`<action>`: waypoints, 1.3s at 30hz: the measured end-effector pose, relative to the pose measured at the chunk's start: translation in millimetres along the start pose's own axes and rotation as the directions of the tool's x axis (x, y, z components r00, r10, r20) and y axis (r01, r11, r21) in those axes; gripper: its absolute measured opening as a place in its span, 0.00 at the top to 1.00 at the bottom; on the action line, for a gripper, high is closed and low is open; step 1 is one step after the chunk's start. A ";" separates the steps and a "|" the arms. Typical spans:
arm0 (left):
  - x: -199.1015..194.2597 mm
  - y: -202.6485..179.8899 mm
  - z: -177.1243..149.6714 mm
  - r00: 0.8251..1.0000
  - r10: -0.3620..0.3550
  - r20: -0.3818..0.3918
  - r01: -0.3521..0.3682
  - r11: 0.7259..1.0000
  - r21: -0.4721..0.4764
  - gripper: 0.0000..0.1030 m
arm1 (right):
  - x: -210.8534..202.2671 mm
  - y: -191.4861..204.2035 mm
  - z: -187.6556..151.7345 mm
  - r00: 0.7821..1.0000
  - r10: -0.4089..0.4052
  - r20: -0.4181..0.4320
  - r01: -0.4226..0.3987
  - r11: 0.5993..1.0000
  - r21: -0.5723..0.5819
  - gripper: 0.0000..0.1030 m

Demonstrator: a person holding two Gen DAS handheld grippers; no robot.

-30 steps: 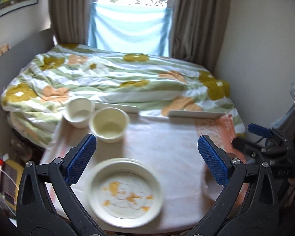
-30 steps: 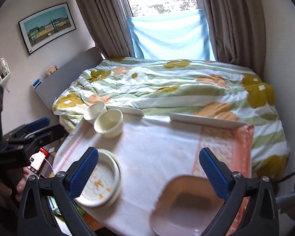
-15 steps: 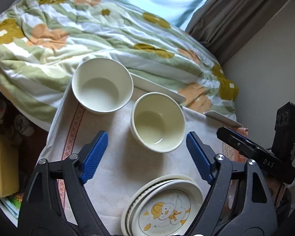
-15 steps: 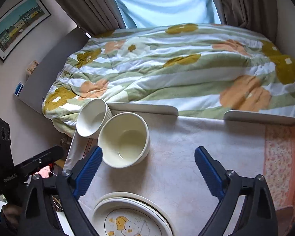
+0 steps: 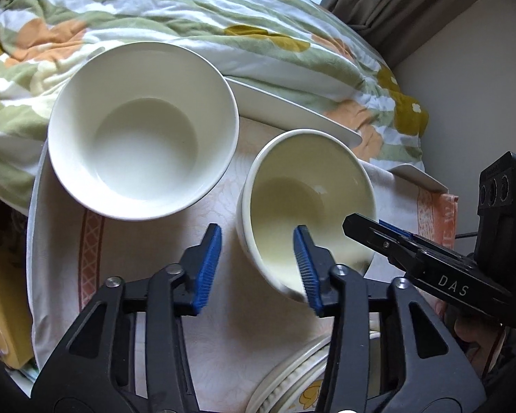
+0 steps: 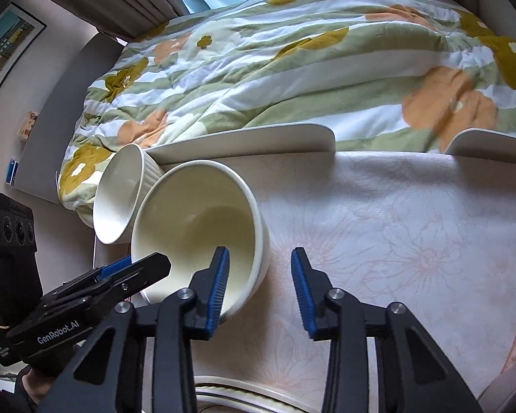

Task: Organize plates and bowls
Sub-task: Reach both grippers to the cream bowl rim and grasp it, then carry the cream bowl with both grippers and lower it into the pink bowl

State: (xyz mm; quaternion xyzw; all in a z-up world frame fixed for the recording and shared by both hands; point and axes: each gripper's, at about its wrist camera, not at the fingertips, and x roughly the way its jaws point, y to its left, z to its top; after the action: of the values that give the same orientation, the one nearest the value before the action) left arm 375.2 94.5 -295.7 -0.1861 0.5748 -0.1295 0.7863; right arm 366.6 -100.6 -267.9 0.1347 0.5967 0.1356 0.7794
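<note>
A: Where's the cream bowl [image 5: 306, 203]?
B: On the tablecloth [image 6: 395, 227], beside the white bowl [image 5: 141, 127].
A: Grippers?
B: My left gripper [image 5: 258, 261] & right gripper [image 6: 259, 287] both just narrowed, each straddling its rim, pads not pressing yet.

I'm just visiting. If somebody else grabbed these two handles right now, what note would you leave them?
Left gripper: jaws just closing, straddling the rim of the cream bowl, not yet pinching.
Right gripper: same, on its other side.
White bowl stands beside it; plate stack at the near table edge.
Done: plates stacked.
Left: grip the cream bowl, probably nest it with the white bowl.
</note>
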 end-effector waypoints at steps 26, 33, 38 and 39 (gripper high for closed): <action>-55.1 -60.9 -0.5 0.993 0.051 0.108 -0.067 0.987 0.145 0.86 | -51.0 7.5 -6.9 0.992 0.010 0.124 -0.006 1.000 -0.030 0.87; -95.6 -132.7 -17.4 0.985 -0.011 0.174 -0.028 0.974 0.224 0.86 | -128.6 -12.4 -24.2 0.971 0.008 0.239 -0.005 1.000 -0.011 0.87; -104.4 -199.3 -43.8 0.980 -0.055 0.189 0.001 0.961 0.276 0.86 | -183.0 -45.8 -47.7 0.953 0.000 0.302 0.000 1.000 0.000 0.87; -103.5 -212.0 -50.3 0.980 -0.064 0.187 0.009 0.959 0.284 0.86 | -193.8 -55.6 -53.4 0.951 -0.005 0.308 0.003 1.000 0.007 0.87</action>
State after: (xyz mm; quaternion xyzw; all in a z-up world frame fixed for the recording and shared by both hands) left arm 297.8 -59.7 -127.2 -0.0947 0.4676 -0.2056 0.8545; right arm 269.2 -221.7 -128.9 0.1556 0.4685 0.1094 0.8627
